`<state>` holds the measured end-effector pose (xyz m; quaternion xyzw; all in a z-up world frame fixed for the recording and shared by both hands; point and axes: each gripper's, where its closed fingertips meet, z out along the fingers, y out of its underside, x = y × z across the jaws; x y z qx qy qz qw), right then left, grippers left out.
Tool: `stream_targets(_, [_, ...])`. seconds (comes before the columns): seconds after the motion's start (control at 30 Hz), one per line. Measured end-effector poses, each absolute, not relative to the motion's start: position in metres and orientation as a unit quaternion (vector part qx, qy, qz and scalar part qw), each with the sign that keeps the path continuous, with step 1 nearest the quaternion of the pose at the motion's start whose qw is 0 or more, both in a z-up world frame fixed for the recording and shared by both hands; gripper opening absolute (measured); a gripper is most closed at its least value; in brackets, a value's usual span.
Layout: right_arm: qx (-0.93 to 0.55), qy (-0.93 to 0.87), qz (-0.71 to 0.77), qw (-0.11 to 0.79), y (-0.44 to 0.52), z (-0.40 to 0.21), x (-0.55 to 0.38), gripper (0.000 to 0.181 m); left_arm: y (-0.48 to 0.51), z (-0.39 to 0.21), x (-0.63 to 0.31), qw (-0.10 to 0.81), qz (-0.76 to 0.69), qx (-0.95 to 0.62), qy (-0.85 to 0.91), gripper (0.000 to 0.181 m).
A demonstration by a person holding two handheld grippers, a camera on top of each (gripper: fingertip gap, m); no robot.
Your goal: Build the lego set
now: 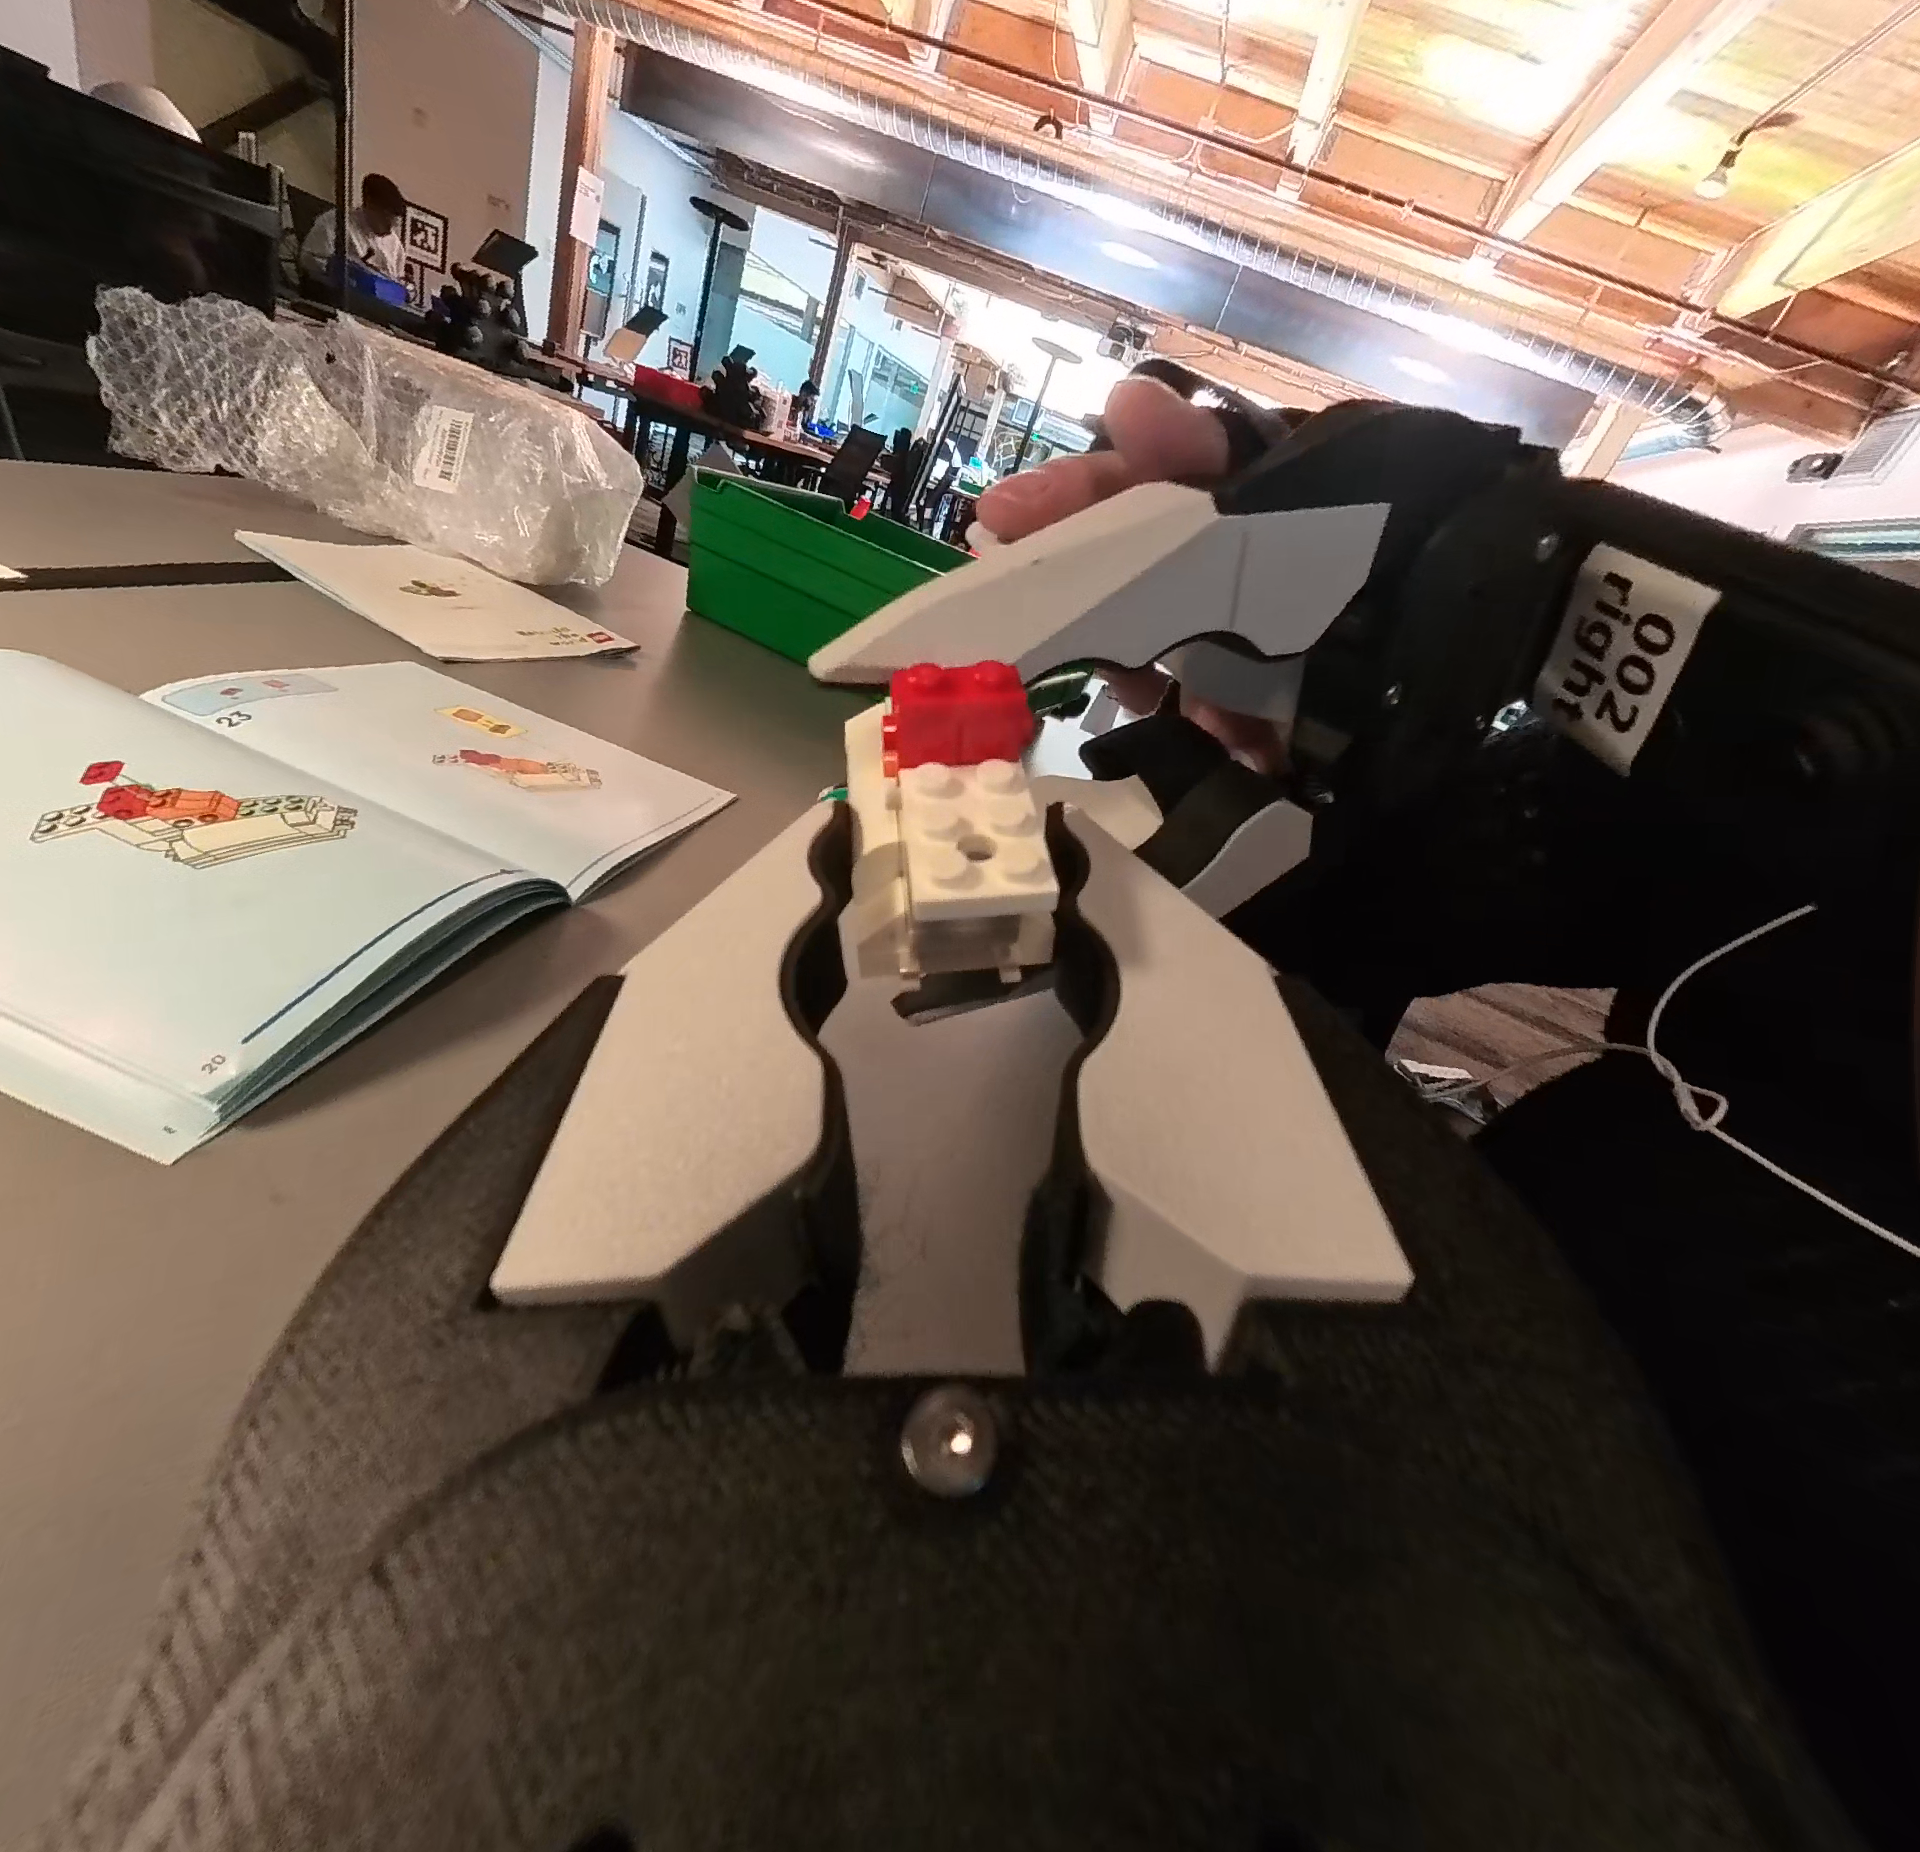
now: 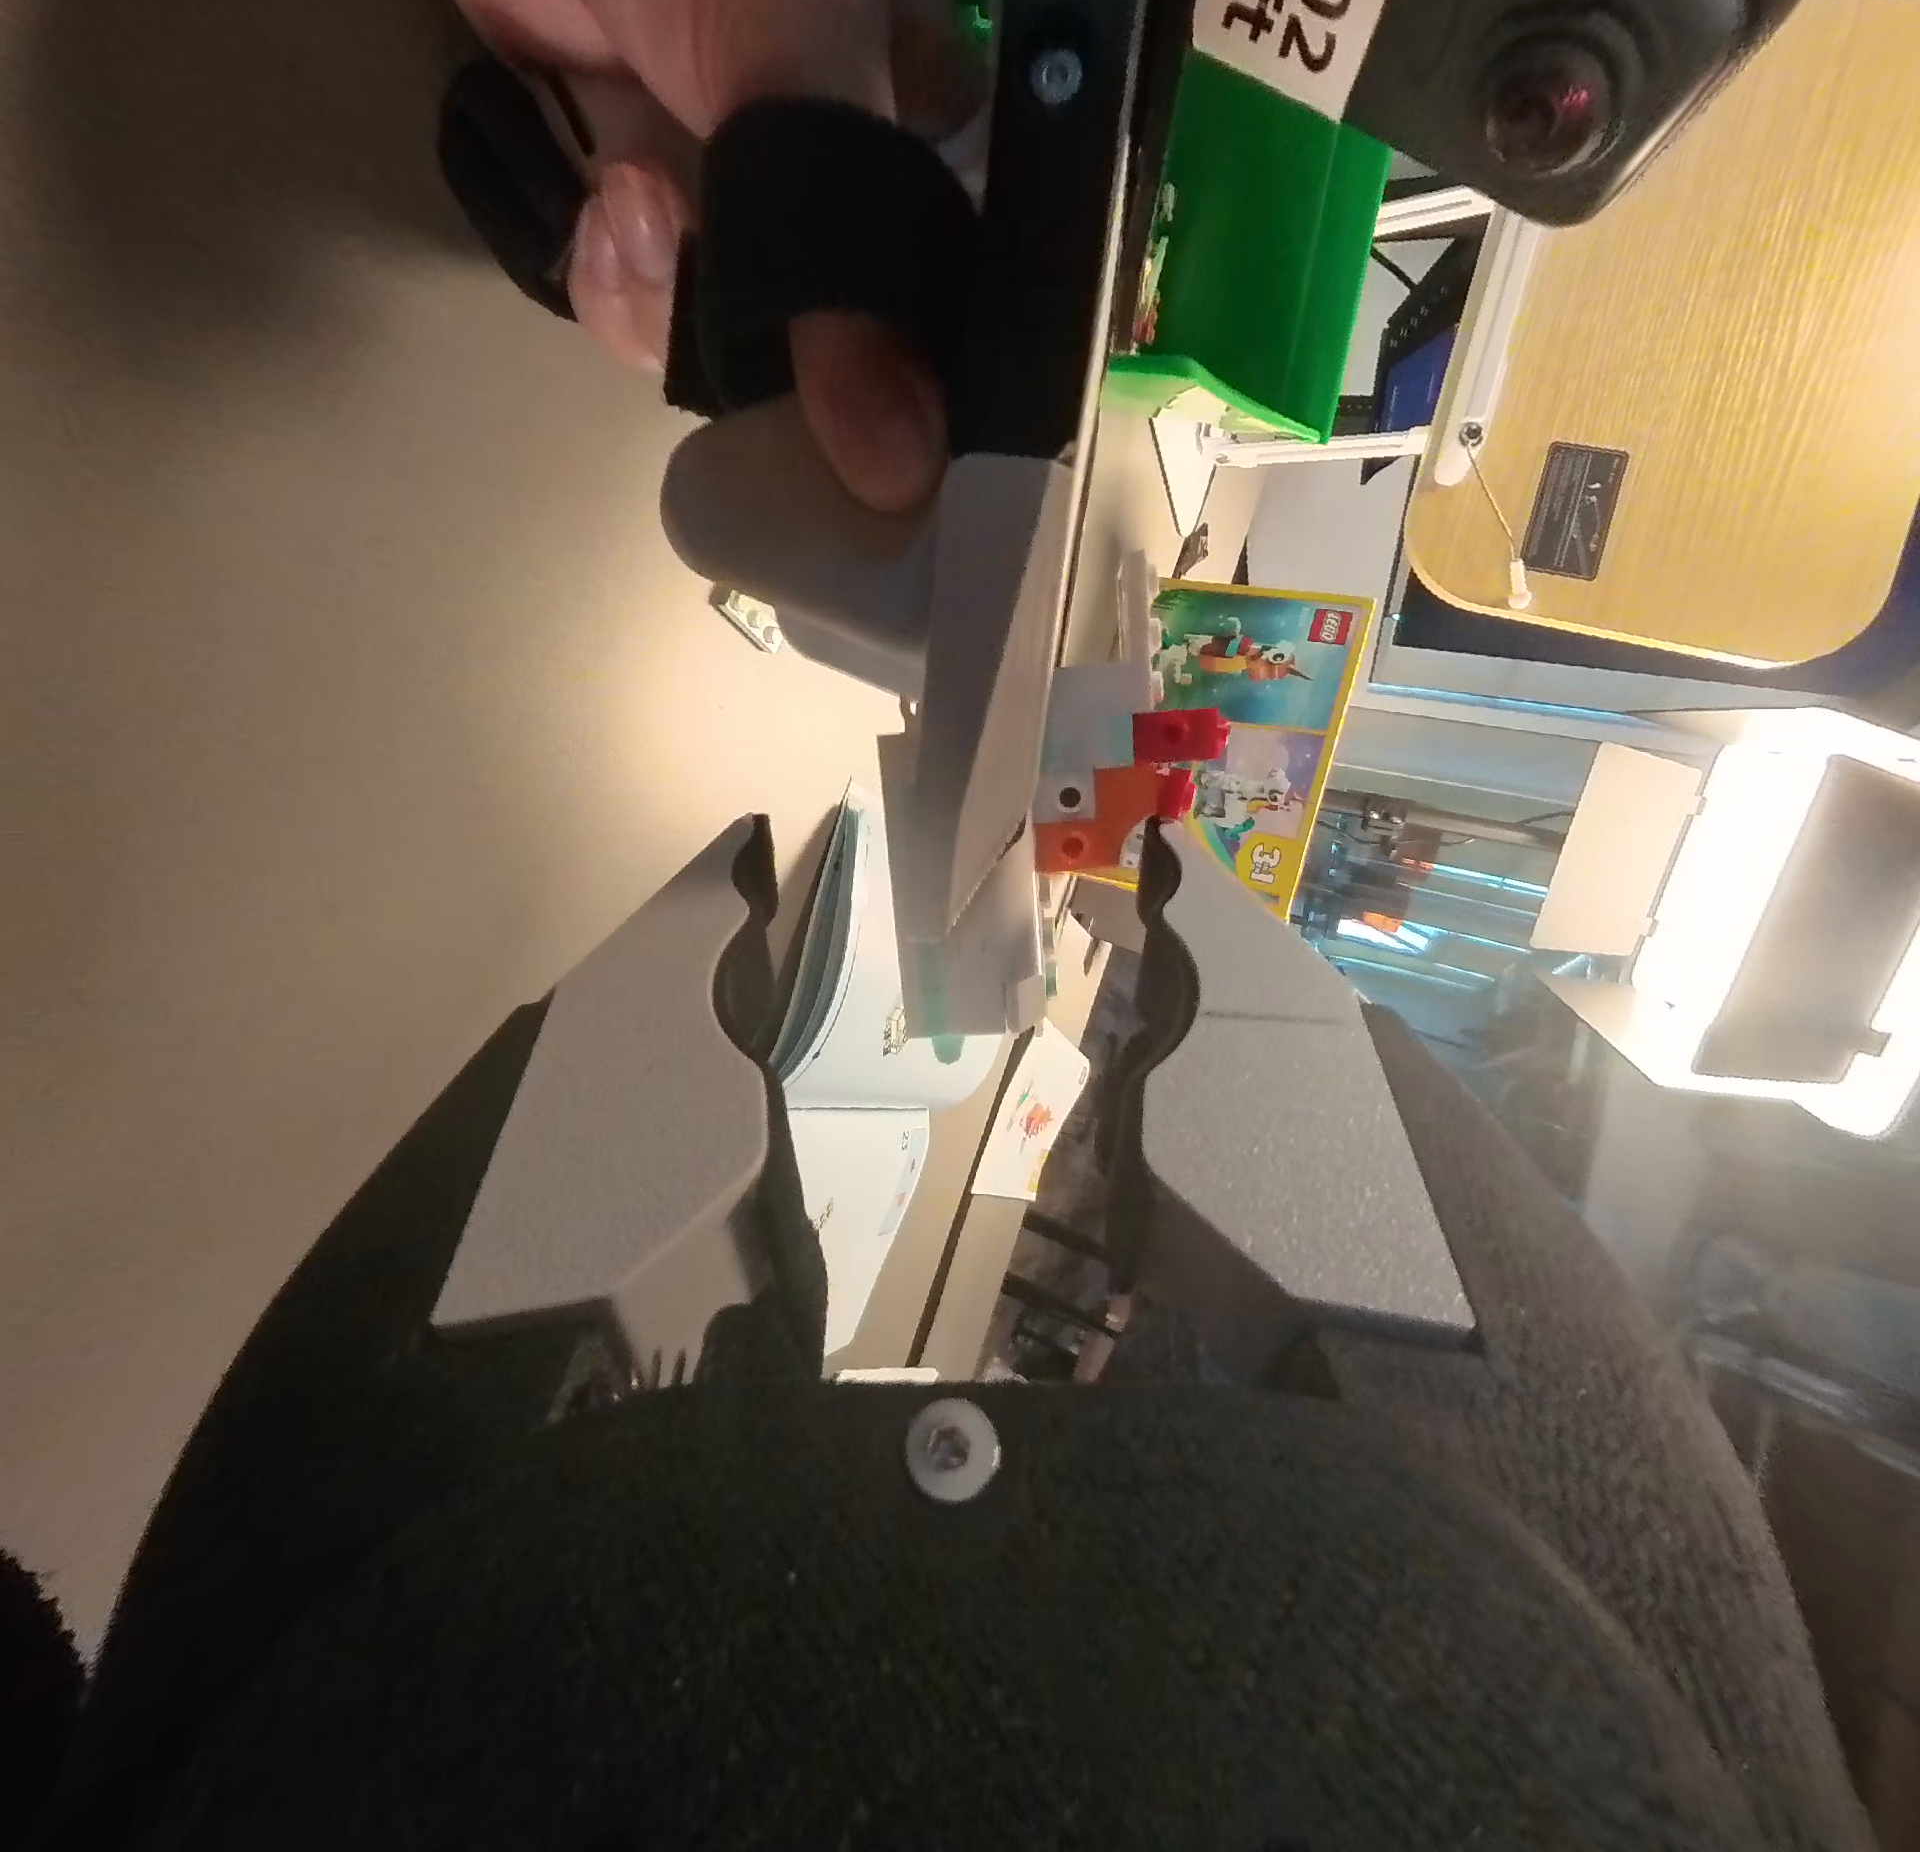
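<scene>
Clamping the white-and-red lego model (image 1: 961, 846) between its fingertips, the left gripper (image 1: 951, 846) holds it above the table (image 1: 156, 1335). Beyond, the right gripper (image 2: 956, 841) stands open around the model's red end (image 1: 961, 727); farther left lies the open instruction booklet (image 1: 260, 867).

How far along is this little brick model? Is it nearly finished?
Partly built, it seems. Done: a small assembly of white plates with red bricks on top. In hand: the left gripper clamps it, while the right gripper stands open around it, seemingly pressing on the red end. Left: the instruction booklet lies open partway through, so more steps probably remain.
</scene>
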<state>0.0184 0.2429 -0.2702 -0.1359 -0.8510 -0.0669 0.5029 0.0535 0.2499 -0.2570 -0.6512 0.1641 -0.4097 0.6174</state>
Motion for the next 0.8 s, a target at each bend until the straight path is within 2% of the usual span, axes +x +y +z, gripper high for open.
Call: stream_targets(0.8, [-0.134, -0.844, -0.066, 0.514, 0.2419, -0.2657, 0.0176, 0.068, 0.2492, -0.2584, 0.0556, 0.611, -0.412, -0.654, 0.169, 0.036])
